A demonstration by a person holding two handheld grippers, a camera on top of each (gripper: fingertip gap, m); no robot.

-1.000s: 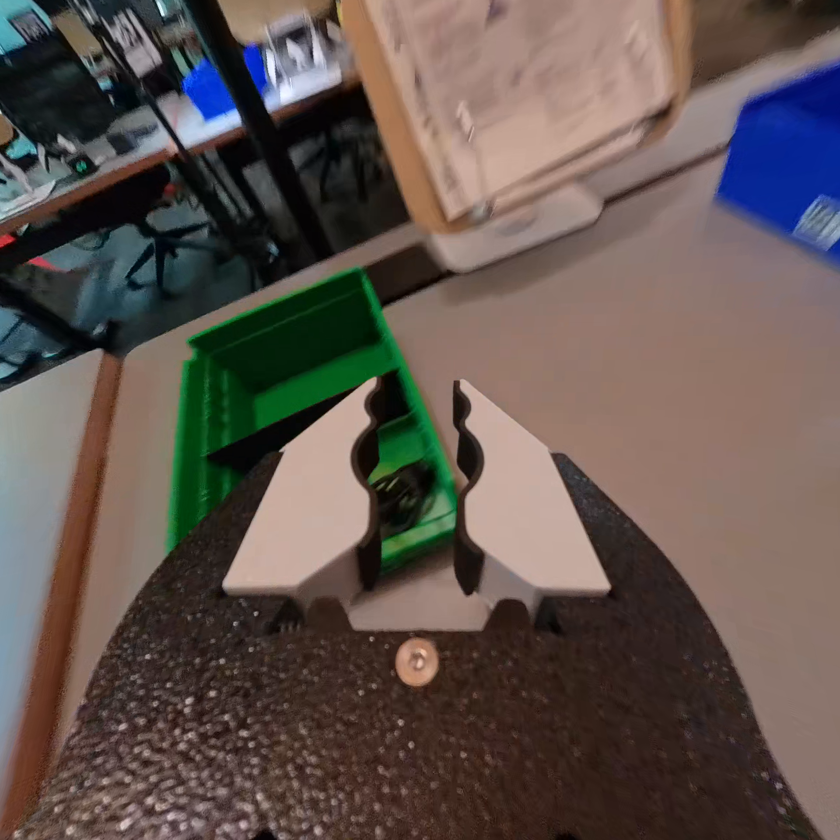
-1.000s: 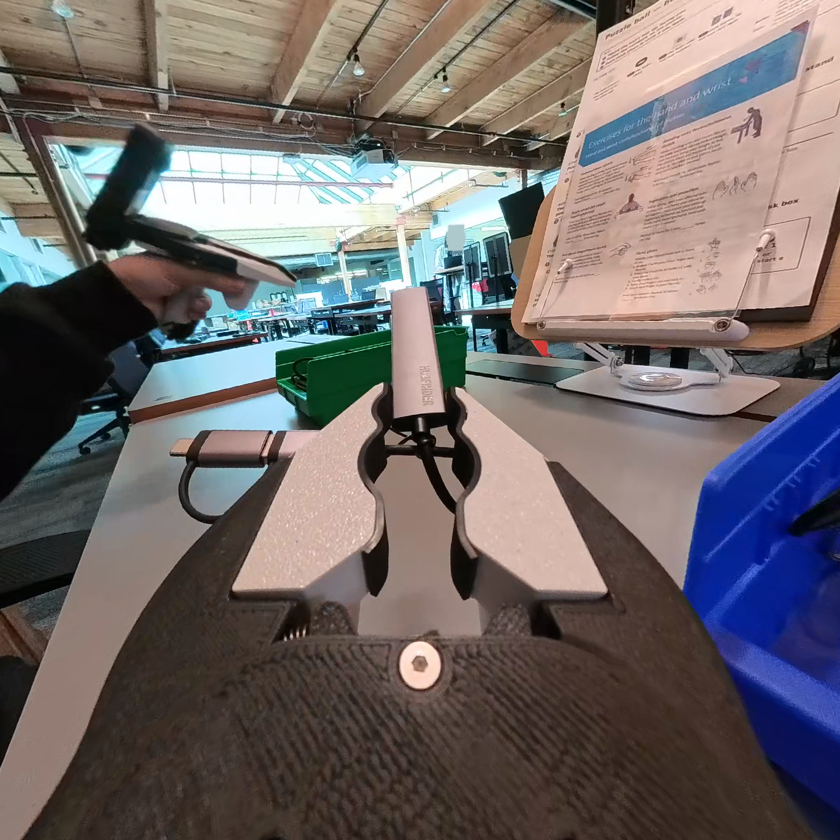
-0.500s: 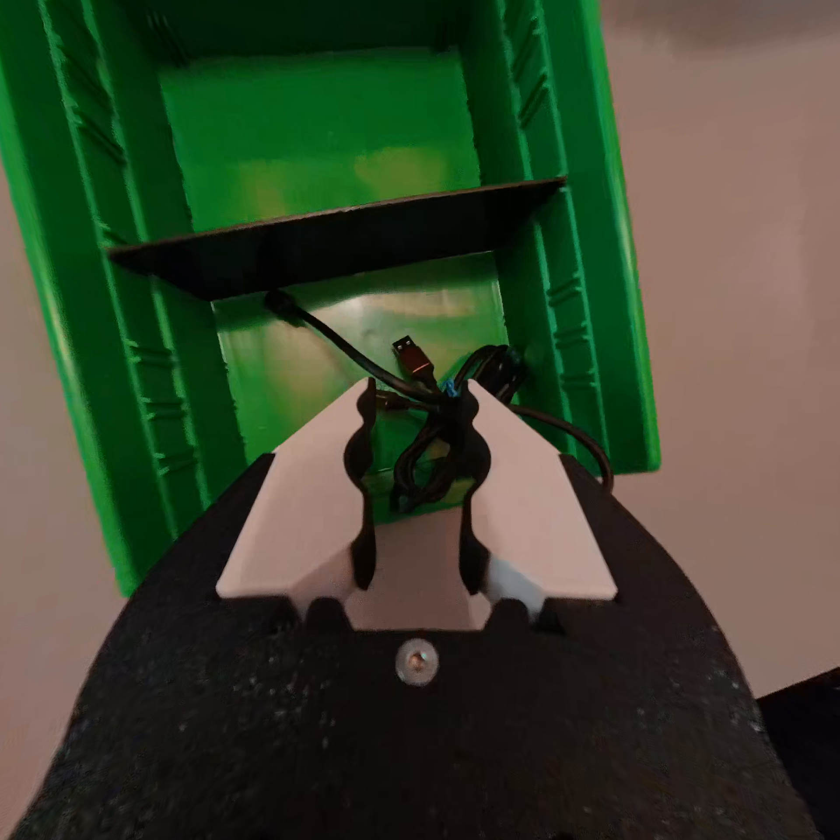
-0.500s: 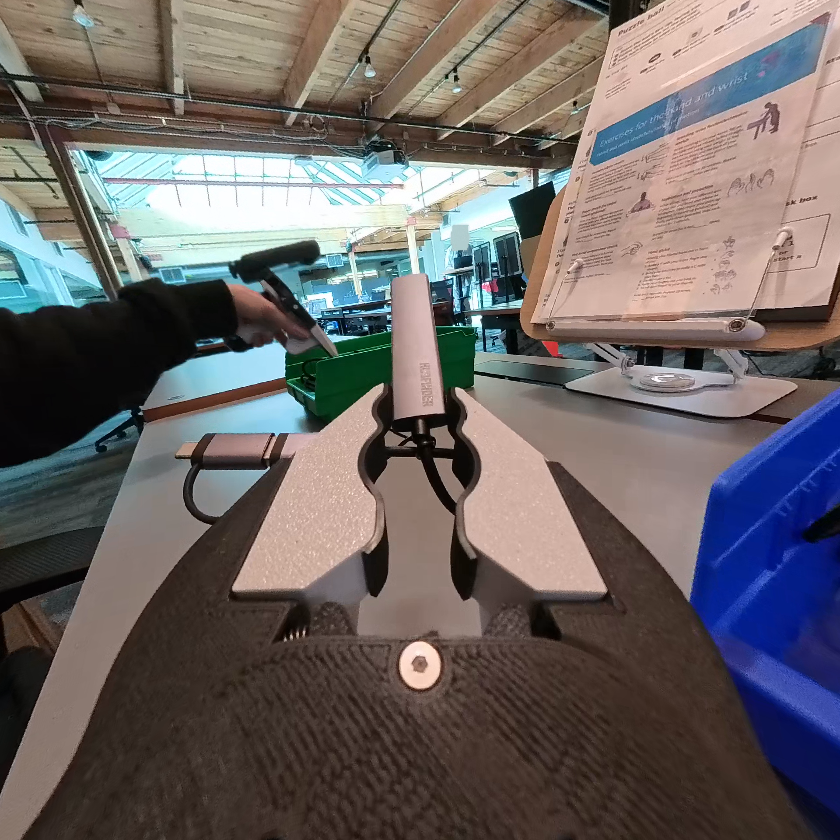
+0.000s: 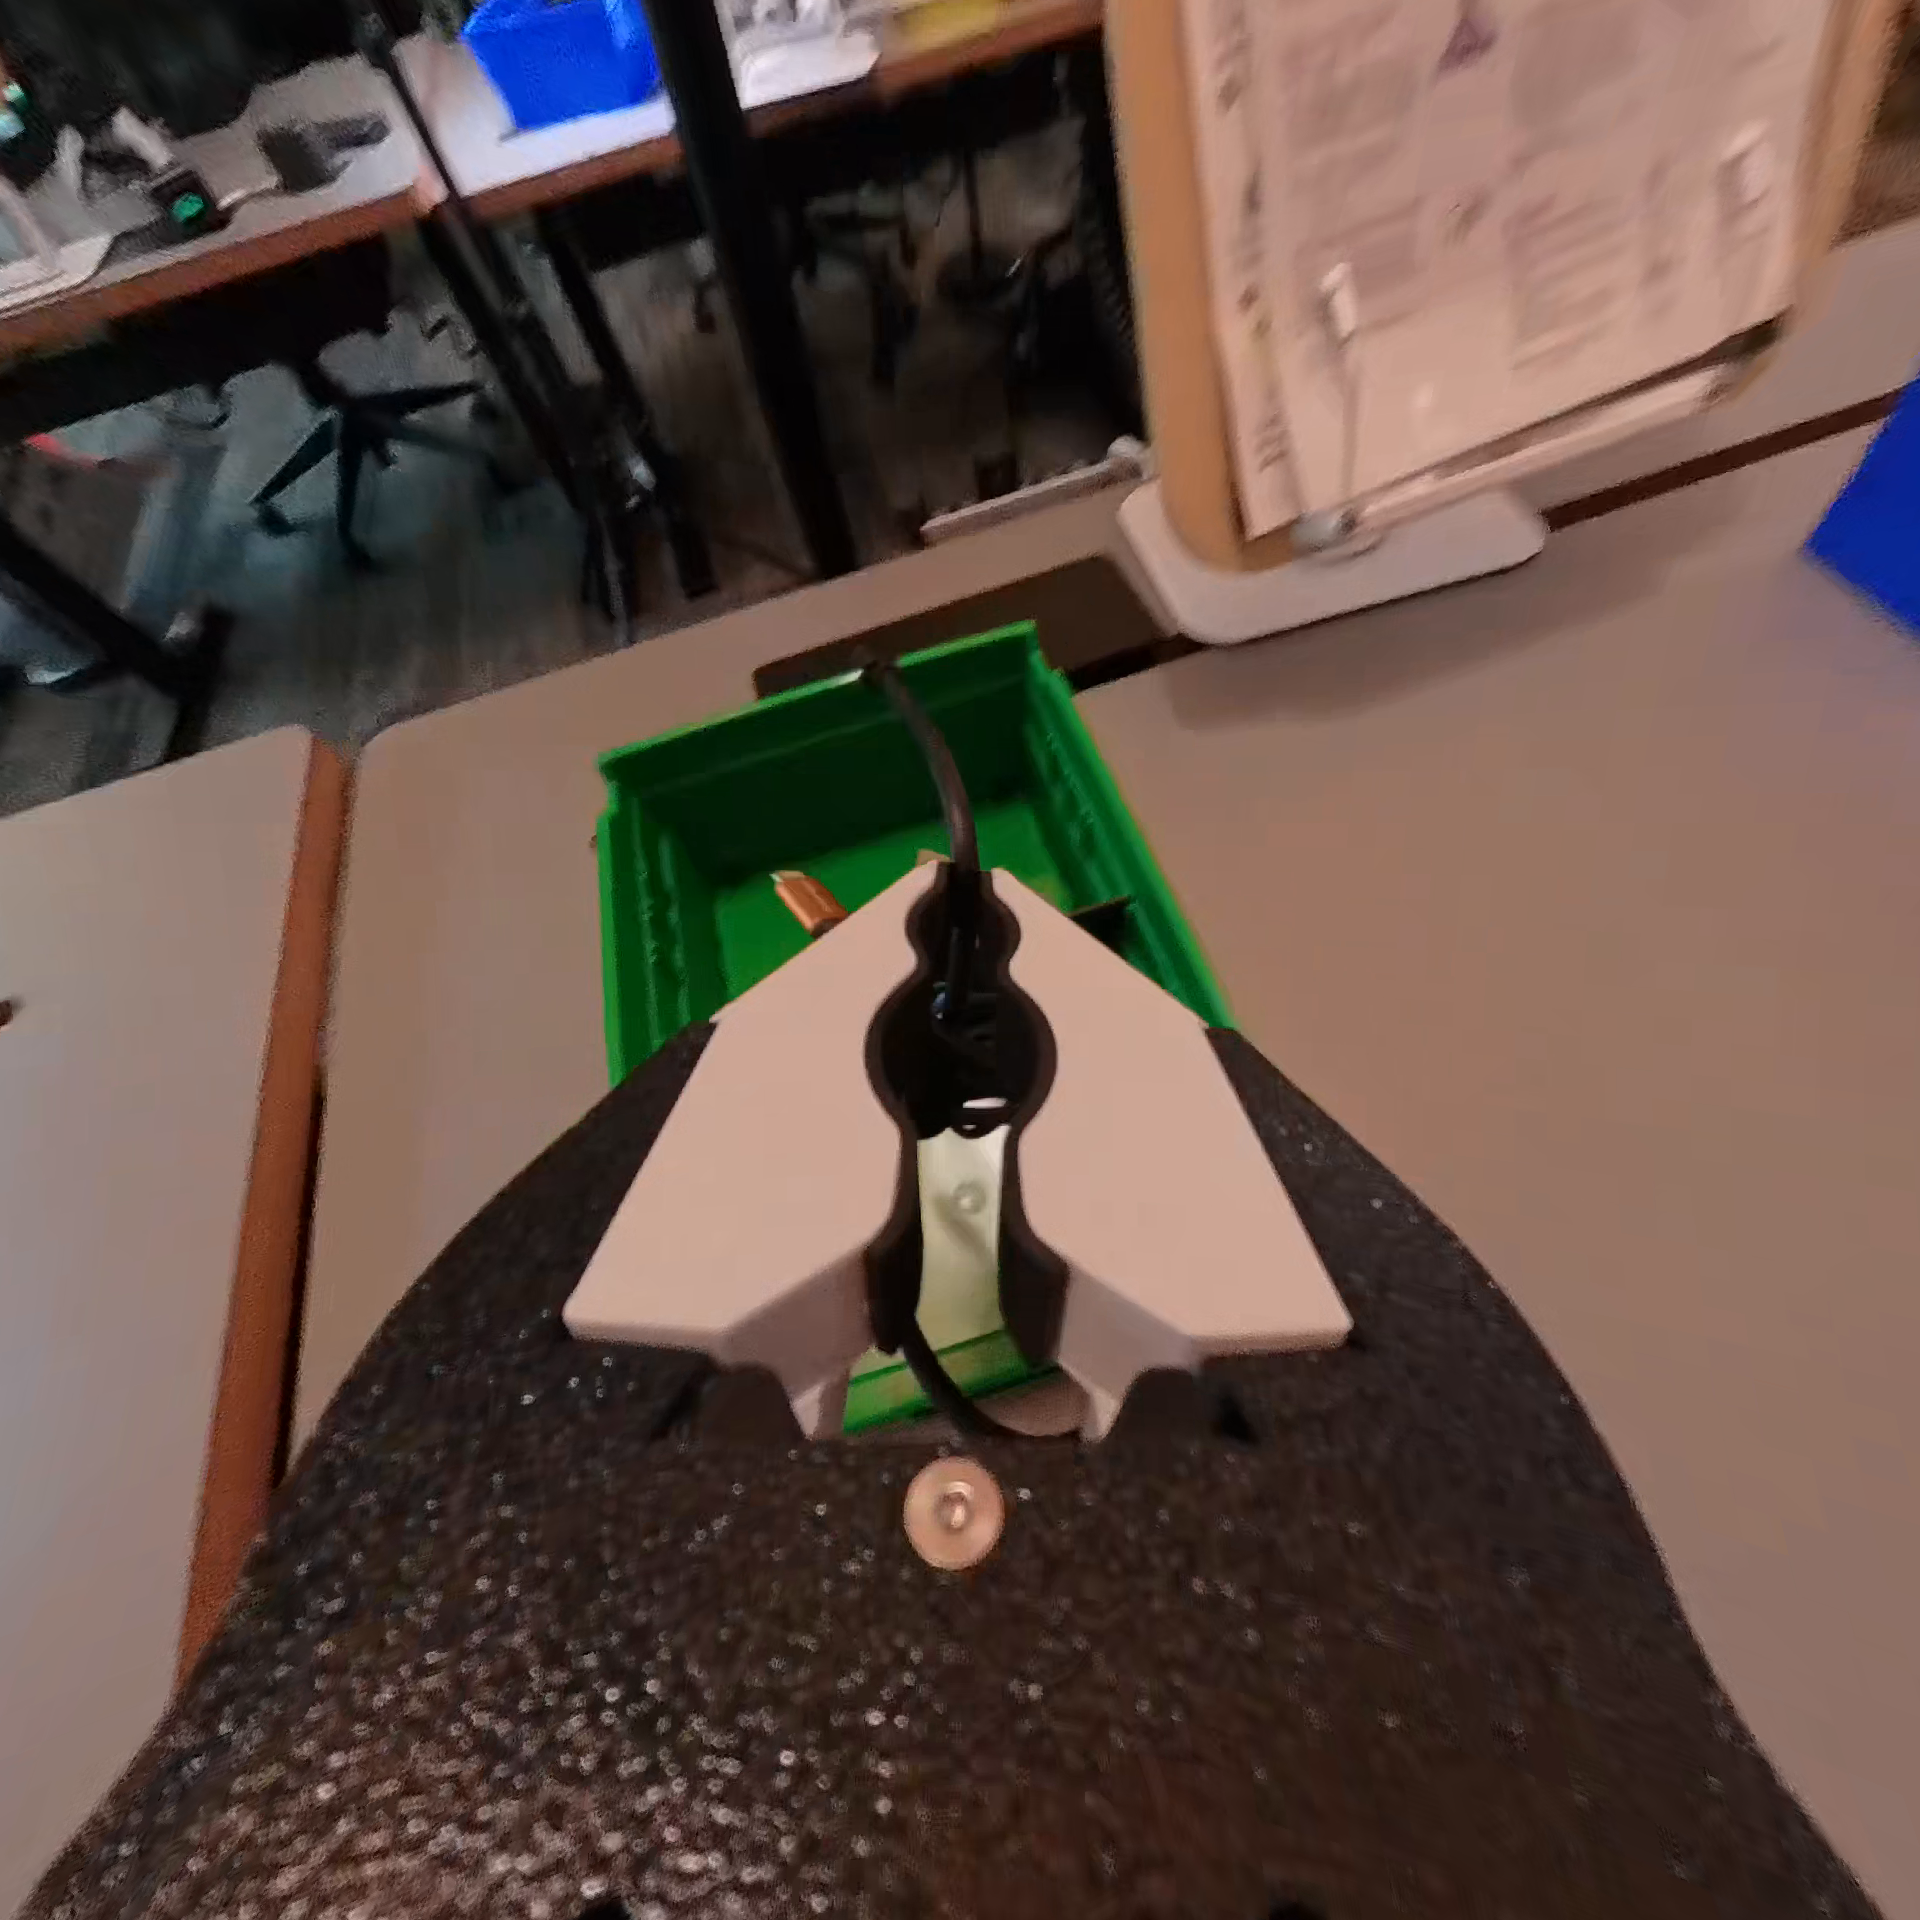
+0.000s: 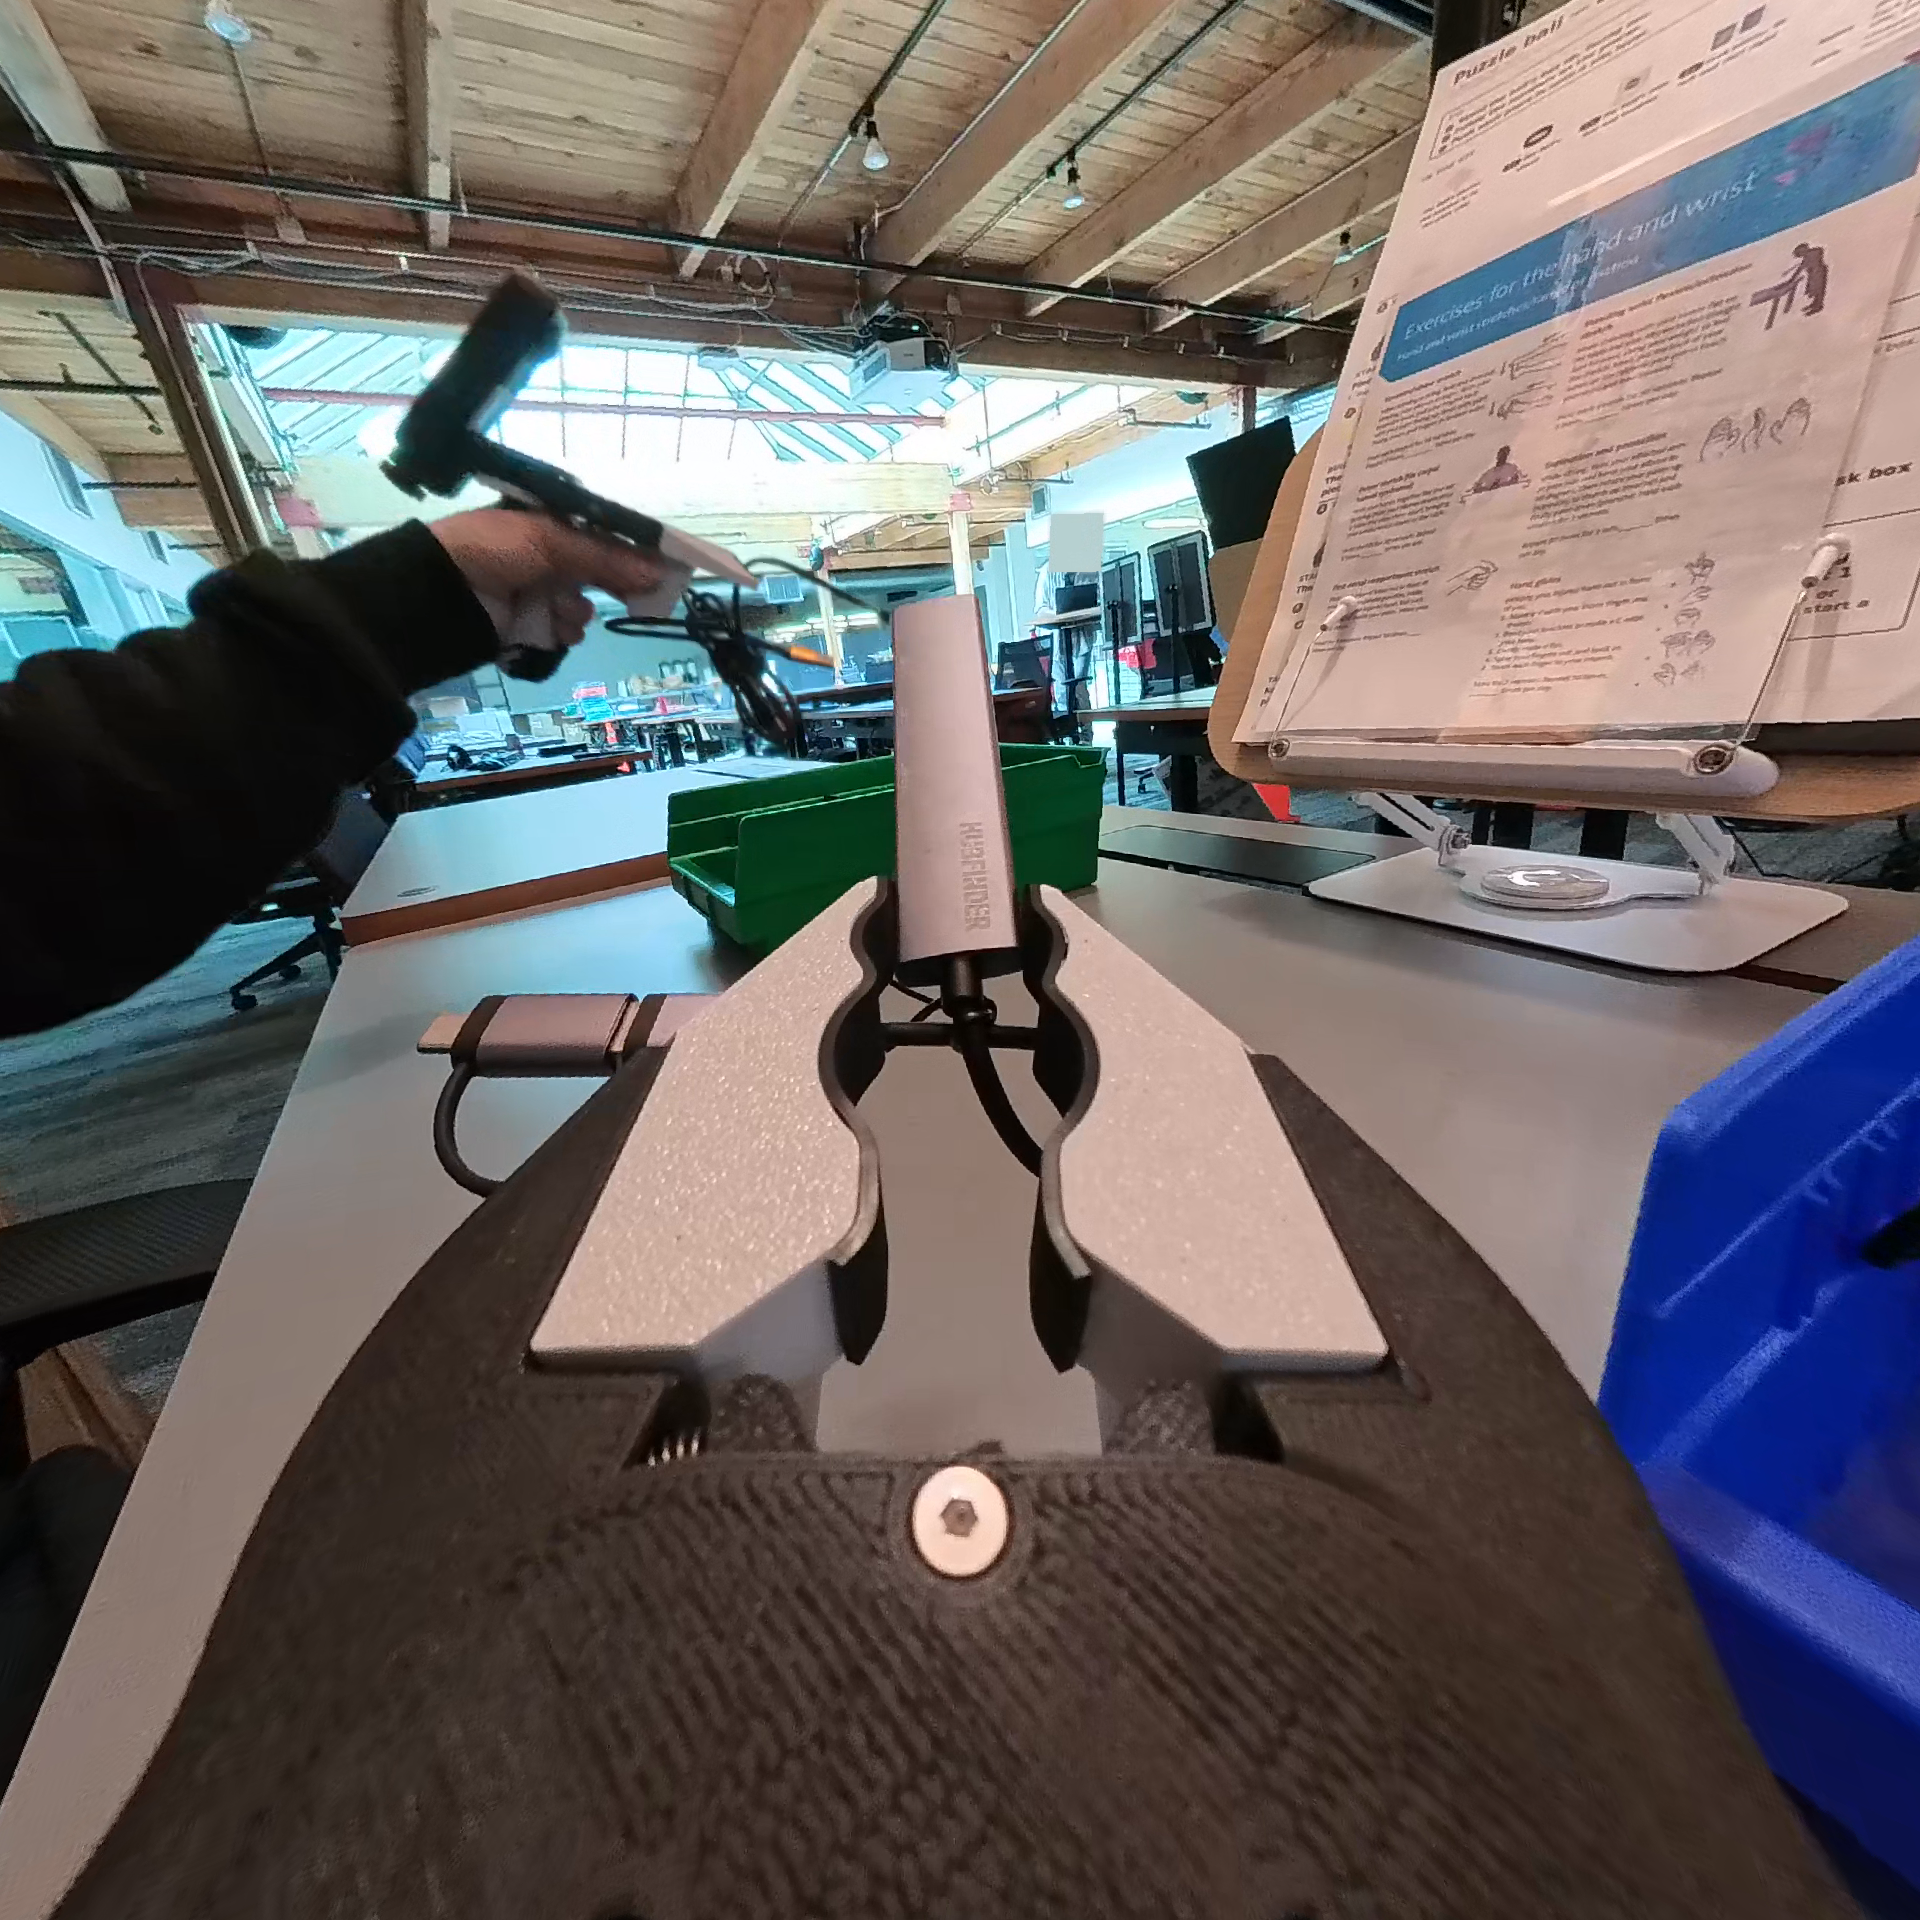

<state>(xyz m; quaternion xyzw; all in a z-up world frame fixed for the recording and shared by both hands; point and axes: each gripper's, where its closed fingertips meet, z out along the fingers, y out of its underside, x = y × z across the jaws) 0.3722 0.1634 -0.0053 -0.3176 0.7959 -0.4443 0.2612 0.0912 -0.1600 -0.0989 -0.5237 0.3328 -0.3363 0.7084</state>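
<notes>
My left gripper (image 5: 961, 878) is shut on a bundled black cable (image 5: 951, 790) and holds it above a green bin (image 5: 665, 821) on the grey table. A copper-coloured plug (image 5: 805, 904) of the cable shows over the bin. In the right wrist view the left gripper (image 6: 717, 566) is up in the air with the cable (image 6: 748, 665) dangling above the green bin (image 6: 790, 842). My right gripper (image 6: 951, 904) is shut on a grey bar-shaped hub (image 6: 940, 769), which points up and away. The hub's short cable and grey connector (image 6: 551, 1029) lie on the table at the left.
A blue bin (image 6: 1787, 1299) stands close at the right. A document stand with printed sheets (image 6: 1621, 436) stands at the back right on a white base (image 6: 1558, 914). A second table (image 5: 125, 1039) adjoins at the left. Chairs and desks are beyond. The grippers' ends are close to 45 cm from one another.
My left gripper dipped into the green bin, closed on the black cable and lifted it out above the bin. My right gripper kept still with the hub.
</notes>
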